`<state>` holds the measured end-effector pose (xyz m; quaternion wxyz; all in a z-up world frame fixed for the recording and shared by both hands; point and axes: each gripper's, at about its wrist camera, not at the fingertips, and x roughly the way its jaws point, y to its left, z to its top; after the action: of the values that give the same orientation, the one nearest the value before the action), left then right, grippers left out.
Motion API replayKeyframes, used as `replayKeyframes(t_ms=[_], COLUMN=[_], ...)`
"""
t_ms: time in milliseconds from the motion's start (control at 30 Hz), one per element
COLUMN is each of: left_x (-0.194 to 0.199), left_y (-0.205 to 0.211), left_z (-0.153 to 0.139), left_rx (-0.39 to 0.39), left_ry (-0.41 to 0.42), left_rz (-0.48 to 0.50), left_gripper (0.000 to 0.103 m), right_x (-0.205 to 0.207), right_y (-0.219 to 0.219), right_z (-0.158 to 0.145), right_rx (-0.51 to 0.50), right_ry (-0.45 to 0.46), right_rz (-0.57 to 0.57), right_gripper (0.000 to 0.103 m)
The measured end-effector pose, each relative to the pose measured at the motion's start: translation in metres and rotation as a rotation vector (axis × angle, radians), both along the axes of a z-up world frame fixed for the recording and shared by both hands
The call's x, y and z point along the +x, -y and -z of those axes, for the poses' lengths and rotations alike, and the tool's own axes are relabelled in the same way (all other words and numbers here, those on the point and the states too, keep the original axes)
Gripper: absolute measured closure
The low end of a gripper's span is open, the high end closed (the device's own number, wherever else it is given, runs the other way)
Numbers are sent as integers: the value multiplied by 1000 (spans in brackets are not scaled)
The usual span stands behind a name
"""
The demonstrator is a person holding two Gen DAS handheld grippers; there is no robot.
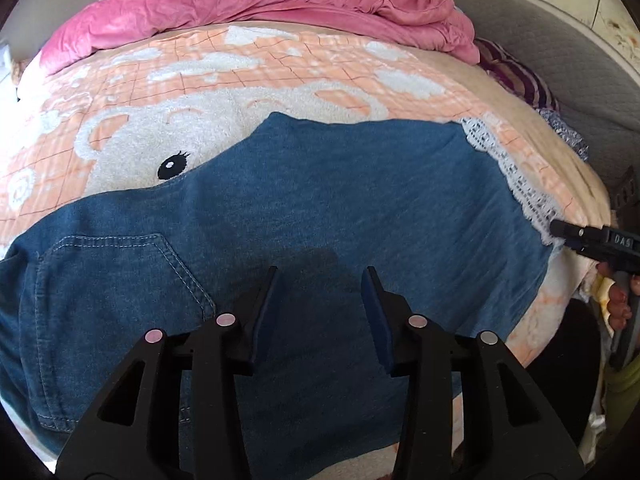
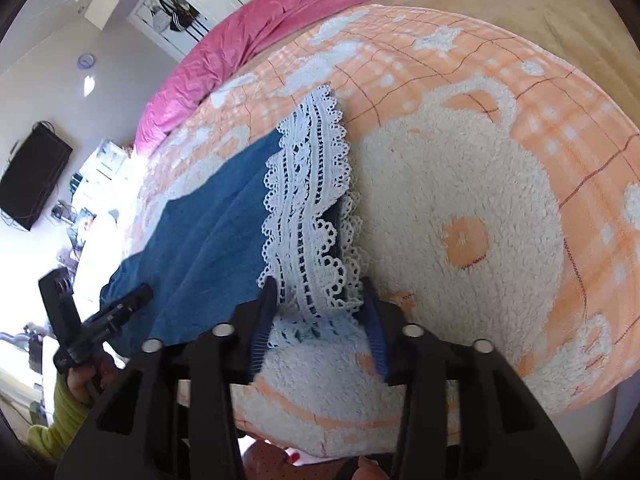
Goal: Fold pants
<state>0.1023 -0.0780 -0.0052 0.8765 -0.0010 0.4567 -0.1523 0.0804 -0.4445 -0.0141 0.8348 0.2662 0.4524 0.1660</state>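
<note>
Blue denim pants (image 1: 312,216) lie flat across the bed, back pocket (image 1: 116,296) at the left, white lace hem (image 1: 508,168) at the right. My left gripper (image 1: 322,280) is open and empty, just above the middle of the pants near the bed's front edge. My right gripper (image 2: 320,292) is open, its jaws on either side of the near end of the lace hem (image 2: 308,208). The denim (image 2: 208,232) stretches left from the lace. The right gripper's tip (image 1: 576,236) shows at the hem in the left wrist view; the left gripper (image 2: 108,312) shows in the right wrist view.
An orange and white bear blanket (image 1: 240,80) covers the bed. A pink duvet (image 1: 280,4) is bunched along the far side. A grey headboard (image 1: 560,64) and striped pillow (image 1: 516,76) stand at the right. A wall television (image 2: 32,176) and wardrobe (image 2: 172,8) are across the room.
</note>
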Motion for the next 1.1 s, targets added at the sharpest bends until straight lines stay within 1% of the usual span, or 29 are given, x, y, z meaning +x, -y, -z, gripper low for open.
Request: replayKeyframes(t_ms=[33,67,133,167,200,233,267,300,367,400,467,533,567,600,633,667,767,833,933,1000,1100], left_x=[0,0,-3,-5,-7,-9,-11,-12,-11,-12,-13,-12,-12,-12,-12,-13,-16,-18,-22,-24,-26], left_y=[0,-1,-5,-8,-11,-14,-17,-19,-23,-23,-26,-29,-31,-32,-32,-32,-30,-29,-30,-30,-30], left_z=[2,4,4,4,3,3,4,5,6,6,7,9,8,8,7,6,0,-5,-15,-18,-23], left_rx=[10,13,11,14,17,25,42,40,38,42,33,19,8,-1,-6,-10,-11,-5,-28,-32,-43], left_ry=[0,-1,4,5,4,3,1,-2,-9,-7,-5,-13,-15,-13,-11,-9,5,20,50,59,63], left_rz=[-5,-13,-41,-61,-82,-102,-124,-125,-129,-127,-130,-130,-131,-131,-130,-132,-132,-142,-142,-141,-139], left_gripper=[68,68,68,68,67,62,62,62,62,62,62,62,62,62,62,62,62,54,53,51,49], right_x=[-2,-5,-14,-19,-20,-23,-24,-25,-26,-26,-26,-26,-28,-28,-28,-30,-39,-43,-44,-42,-36], right_y=[0,-2,-8,-10,-13,-17,-21,-26,-34,-38,-40,-37,-34,-29,-25,-19,-14,-20,-41,-60,-87], right_z=[-1,-4,-16,-20,-22,-22,-20,-17,-12,-11,-7,-6,-6,-9,-12,-18,-35,-44,-54,-61,-65], right_rx=[-4,-33,-121,-186,-257,-338,-391,-437,-494,-522,-531,-519,-506,-497,-494,-492,-473,-492,-502,-518,-543], right_ry=[10,24,73,80,84,90,93,92,94,98,93,87,84,81,77,81,122,151,193,228,252], right_rz=[1,-6,-31,-38,-39,-52,-65,-80,-94,-96,-87,-72,-65,-53,-32,-3,40,40,2,-24,-56], right_gripper=[80,81,82,82,86,89,89,89,88,86,81,71,70,62,49,47,46,46,45,40,40])
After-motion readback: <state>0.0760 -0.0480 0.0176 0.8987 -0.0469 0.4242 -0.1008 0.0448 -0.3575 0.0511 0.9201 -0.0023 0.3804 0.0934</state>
